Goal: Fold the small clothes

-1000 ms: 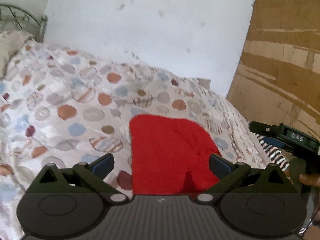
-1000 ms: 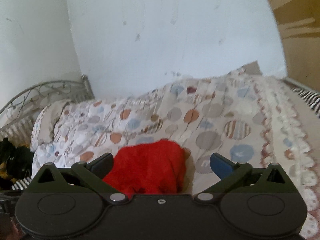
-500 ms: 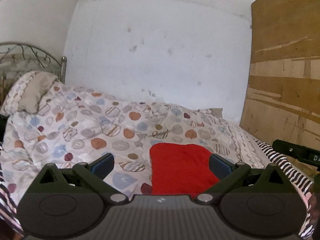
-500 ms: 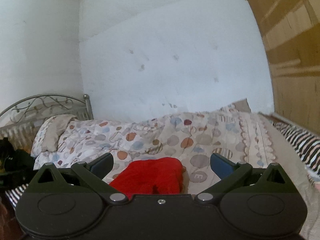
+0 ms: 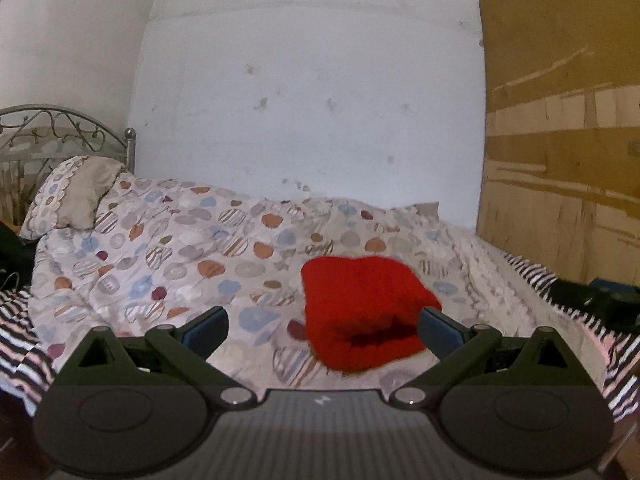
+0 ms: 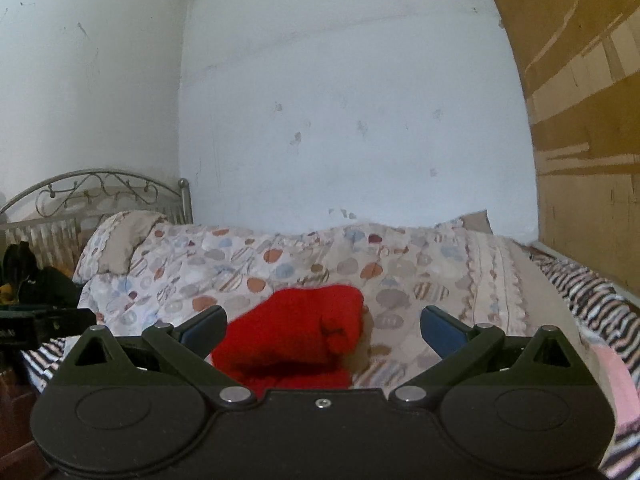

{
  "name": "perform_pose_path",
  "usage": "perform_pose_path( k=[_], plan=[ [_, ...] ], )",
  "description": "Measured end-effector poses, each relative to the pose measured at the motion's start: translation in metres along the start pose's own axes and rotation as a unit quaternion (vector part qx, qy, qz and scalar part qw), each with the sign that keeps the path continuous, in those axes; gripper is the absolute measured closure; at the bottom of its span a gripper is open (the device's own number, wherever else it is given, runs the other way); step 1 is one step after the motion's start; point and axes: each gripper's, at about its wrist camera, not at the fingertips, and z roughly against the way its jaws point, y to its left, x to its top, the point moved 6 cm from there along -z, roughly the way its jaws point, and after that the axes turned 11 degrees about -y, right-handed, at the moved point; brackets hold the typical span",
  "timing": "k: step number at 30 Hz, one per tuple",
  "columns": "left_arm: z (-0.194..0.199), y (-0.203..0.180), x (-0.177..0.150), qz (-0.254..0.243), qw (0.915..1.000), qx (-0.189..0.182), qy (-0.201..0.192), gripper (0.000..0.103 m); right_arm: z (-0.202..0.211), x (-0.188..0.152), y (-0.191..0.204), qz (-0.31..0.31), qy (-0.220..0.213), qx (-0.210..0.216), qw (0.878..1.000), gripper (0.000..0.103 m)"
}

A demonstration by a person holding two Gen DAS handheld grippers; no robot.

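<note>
Red garment (image 5: 362,308) lies folded into a thick bundle on the bed's patterned duvet (image 5: 192,248), toward the near edge, w/ a rolled fold facing both cameras. In the right wrist view the same piece (image 6: 296,336) sits low and left of centre, partly behind that tool's left finger.

Handling, as a judgement: looks like soft, plush fabric, light, limp, no stiffness, not slippery and not fragile. It'd sag and unroll if lifted by one layer only. Best hold is prob. at the near folded edge, pinching all layers together, or at two corners w/ one tool each, so the fold stays put. The duvet underneath is soft and wrinkled too, so a low pinch could catch bedding along w/ the cloth.

Left tool (image 5: 322,326) is spread wide, holding nothing; the bundle shows between its fingers but apart from both pads. Right tool (image 6: 324,326) is likewise wide apart and empty, garment nearer its left finger, not touching as far as can be seen.

Hard to tell: what kind of garment it is (no sleeves, legs or label visible), how many layers are in the bundle, and its underside. Its nearest edge is cut off by the tool body in the right wrist view. Dark items at the left margin (image 6: 36,284) are too dim to identify. A pillow (image 5: 76,196) lies by the metal headboard (image 6: 100,192).
</note>
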Motion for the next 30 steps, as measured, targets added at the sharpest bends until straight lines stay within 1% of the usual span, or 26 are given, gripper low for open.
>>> perform_pose_path(
  k=[4, 7, 10, 15, 20, 25, 30],
  plan=[
    [0.014, 0.002, -0.024, 0.009, 0.9999, 0.003, 0.012, 0.0, 0.022, -0.014, 0.001, 0.0, 0.002, -0.013, 1.0, 0.0],
    [0.016, 0.004, -0.042, 0.026, 0.999, -0.012, 0.033, 0.0, 0.029, -0.028, 0.007, 0.007, 0.012, -0.017, 1.0, 0.0],
    [0.017, 0.005, -0.054, 0.032, 0.9987, -0.005, 0.039, 0.001, 0.033, -0.039, 0.013, 0.019, 0.017, -0.019, 1.0, 0.0],
    [0.021, 0.004, -0.053, 0.014, 0.9996, 0.002, 0.026, 0.0, 0.039, -0.044, 0.017, 0.022, 0.009, -0.025, 0.999, 0.0],
    [0.022, 0.005, -0.053, 0.02, 0.9994, 0.004, 0.028, 0.0, 0.046, -0.043, 0.015, 0.024, -0.002, -0.04, 0.999, 0.0],
    [0.024, 0.008, -0.053, 0.022, 0.9993, 0.01, 0.029, 0.0, 0.046, -0.046, 0.015, 0.029, 0.004, -0.034, 0.999, 0.0],
    [0.024, 0.009, -0.053, 0.025, 0.9992, 0.012, 0.028, 0.0, 0.046, -0.05, 0.014, 0.028, 0.011, -0.037, 0.999, 0.0]
  ],
)
